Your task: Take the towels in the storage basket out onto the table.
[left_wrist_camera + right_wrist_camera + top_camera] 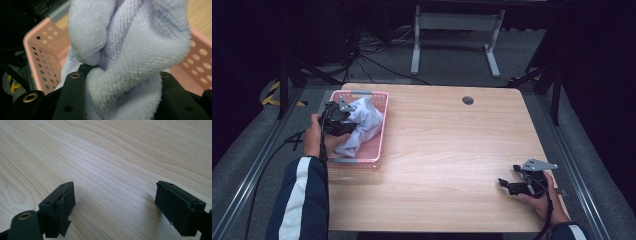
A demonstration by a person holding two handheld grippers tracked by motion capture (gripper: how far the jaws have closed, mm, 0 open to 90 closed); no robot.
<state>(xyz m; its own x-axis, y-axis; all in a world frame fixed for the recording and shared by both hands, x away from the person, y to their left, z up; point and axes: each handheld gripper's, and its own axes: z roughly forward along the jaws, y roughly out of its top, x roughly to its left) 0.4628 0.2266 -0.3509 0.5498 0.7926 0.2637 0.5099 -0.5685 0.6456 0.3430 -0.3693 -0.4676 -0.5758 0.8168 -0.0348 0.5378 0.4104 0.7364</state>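
A pale lavender towel (361, 122) lies bunched in a pink perforated basket (377, 102) at the table's left. My left gripper (343, 120) is over the basket and shut on the towel (125, 75), whose folds bulge up between the black jaws and rise out of the basket (42, 50). My right gripper (508, 182) rests low at the table's right front, held in a hand. Its two jaws stand wide apart over bare wood (115, 195) with nothing between them.
The light wooden table (452, 145) has a round cable grommet (468, 100) near its far edge. A white desk frame (457, 30) and cables lie on the dark floor behind. Metal rails run along both sides of the table.
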